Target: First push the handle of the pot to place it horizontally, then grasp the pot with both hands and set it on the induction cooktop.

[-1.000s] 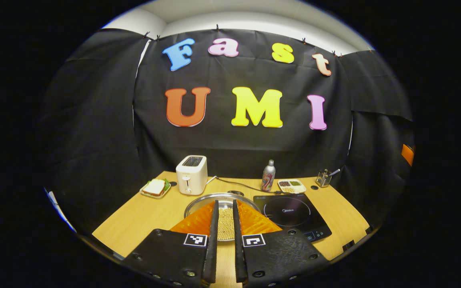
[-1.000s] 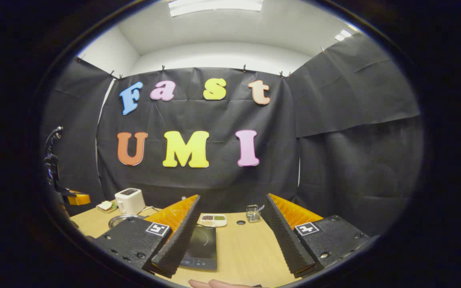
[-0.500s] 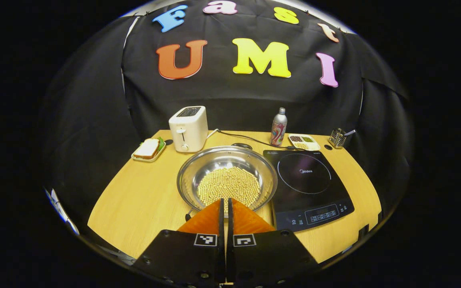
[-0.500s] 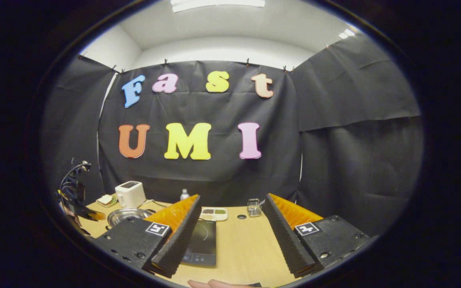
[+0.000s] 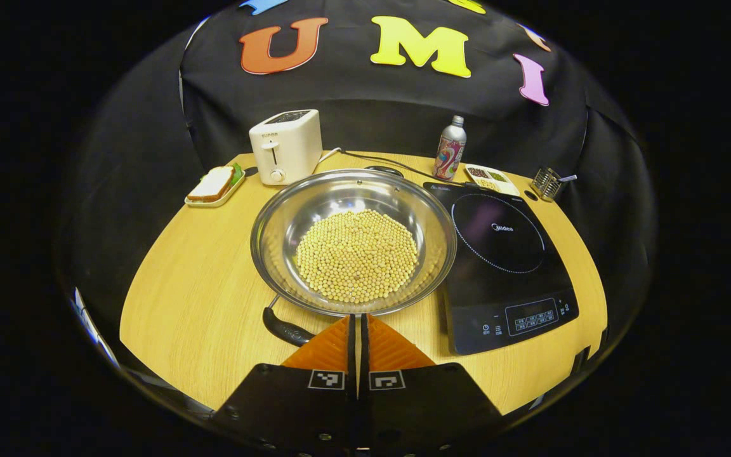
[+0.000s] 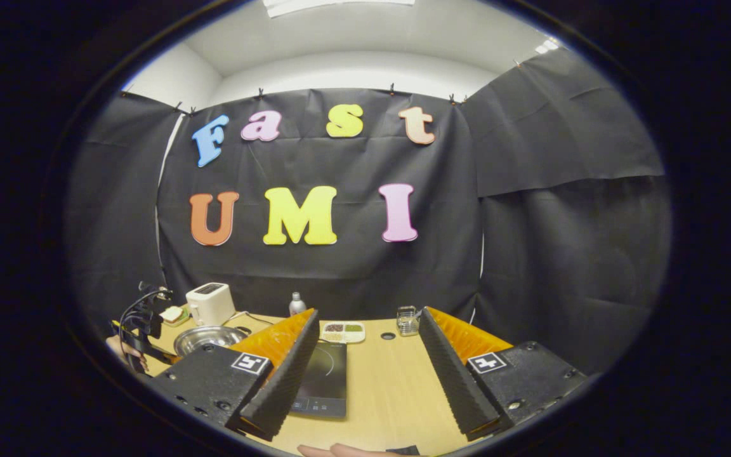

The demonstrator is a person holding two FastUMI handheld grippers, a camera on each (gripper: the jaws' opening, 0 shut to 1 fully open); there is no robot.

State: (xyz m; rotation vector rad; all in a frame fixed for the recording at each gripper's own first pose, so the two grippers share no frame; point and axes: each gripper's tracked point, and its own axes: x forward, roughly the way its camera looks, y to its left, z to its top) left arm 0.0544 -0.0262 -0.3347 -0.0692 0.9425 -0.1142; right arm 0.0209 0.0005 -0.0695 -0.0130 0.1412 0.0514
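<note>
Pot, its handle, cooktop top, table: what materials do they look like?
Round silver pot: looks like polished stainless steel, with mirror-like reflections on its wall. Curved black pot handle: probably glossy plastic, with a soft highlight. Flat black induction cooktop: the top looks like smooth glass or ceramic, with a faint sheen. Light tan table: wood or wood-grain laminate, matte, with visible grain lines.

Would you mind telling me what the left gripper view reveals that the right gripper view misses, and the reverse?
Left gripper view: the beans in the pot and its black handle, with the left gripper shut. Right gripper view: the ceiling light and the open right gripper. Shared: pot, cooktop, toaster, bottle.
</note>
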